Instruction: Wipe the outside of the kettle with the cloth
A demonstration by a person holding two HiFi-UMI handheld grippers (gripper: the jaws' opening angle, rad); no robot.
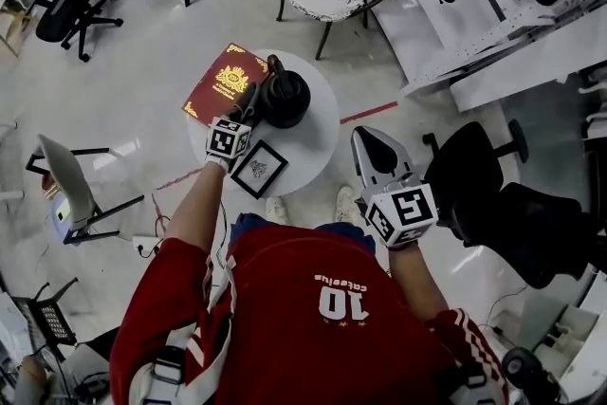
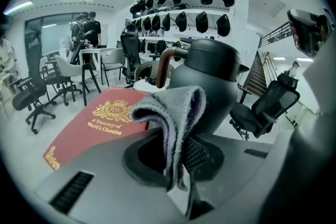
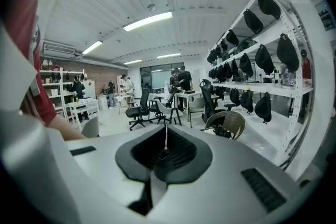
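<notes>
Your left gripper point(image 2: 176, 157) has its jaws clamped on the folded grey cloth point(image 2: 170, 113), which stands up just in front of the black kettle point(image 2: 210, 78); whether cloth and kettle touch cannot be told. The kettle stands upright on the round white table point(image 1: 321, 136), beside the red book point(image 1: 221, 82); your right gripper point(image 3: 164, 153), well off the table, has its jaws closed together on nothing.

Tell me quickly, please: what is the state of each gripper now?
Left gripper: closed on the grey cloth.
Right gripper: closed, holding nothing.
</notes>
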